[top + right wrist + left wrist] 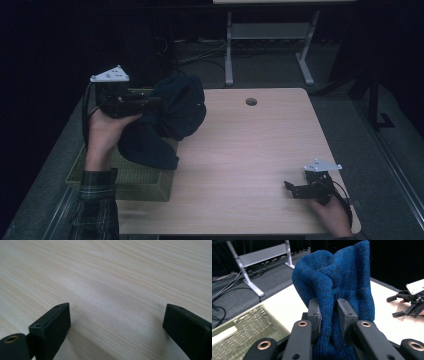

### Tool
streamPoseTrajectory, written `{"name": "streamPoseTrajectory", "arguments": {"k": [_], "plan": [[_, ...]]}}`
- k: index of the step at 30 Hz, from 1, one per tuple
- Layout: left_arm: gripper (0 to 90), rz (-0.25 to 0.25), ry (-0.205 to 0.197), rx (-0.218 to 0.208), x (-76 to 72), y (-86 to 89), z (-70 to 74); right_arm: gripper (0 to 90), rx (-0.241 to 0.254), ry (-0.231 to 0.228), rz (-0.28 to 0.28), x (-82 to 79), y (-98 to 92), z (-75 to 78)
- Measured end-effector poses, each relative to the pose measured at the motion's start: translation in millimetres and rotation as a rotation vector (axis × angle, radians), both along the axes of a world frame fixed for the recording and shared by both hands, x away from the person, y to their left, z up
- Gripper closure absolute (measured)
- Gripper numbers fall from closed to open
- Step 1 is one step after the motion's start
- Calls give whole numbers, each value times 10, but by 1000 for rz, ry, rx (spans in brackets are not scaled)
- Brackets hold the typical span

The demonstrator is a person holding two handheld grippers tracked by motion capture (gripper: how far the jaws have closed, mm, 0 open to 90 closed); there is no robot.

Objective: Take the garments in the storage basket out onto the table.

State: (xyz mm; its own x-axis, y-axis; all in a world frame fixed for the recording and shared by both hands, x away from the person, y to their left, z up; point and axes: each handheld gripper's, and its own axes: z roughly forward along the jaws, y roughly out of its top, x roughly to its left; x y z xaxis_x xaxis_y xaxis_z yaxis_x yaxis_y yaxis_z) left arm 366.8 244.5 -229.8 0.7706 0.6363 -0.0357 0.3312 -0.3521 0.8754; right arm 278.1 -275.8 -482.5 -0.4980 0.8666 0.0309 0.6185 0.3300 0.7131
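A dark blue knitted garment [170, 120] hangs above the table's left edge, bunched up and drooping toward the basket. My left gripper [150, 102] is shut on it; in the left gripper view the knit fabric [342, 282] is pinched between the two jaw pads [317, 315] and rises above them. My right gripper [292, 189] rests near the table's front right corner, held by a hand. In the right gripper view its jaws stand wide apart over bare wood [112, 290] with nothing between them.
A green woven basket [135, 182] sits at the table's front left, partly under the garment. The light wooden table [250, 150] has a round cable hole [251, 101] near its back edge. A white desk frame [270, 35] stands behind on the dark floor.
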Motion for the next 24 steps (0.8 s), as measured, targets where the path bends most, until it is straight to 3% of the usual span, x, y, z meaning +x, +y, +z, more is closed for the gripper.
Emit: {"name": "streamPoseTrajectory", "arguments": {"k": [8,18,24], "plan": [[746,-53,2,-8,19,-311,-61,73,0,0,0,0,0,0],[746,-132,16,18,6,-787,-187,73,0,0,0,0,0,0],[746,-154,26,10,-18,-1029,-291,73,0,1,-1,-1,0,2]]}}
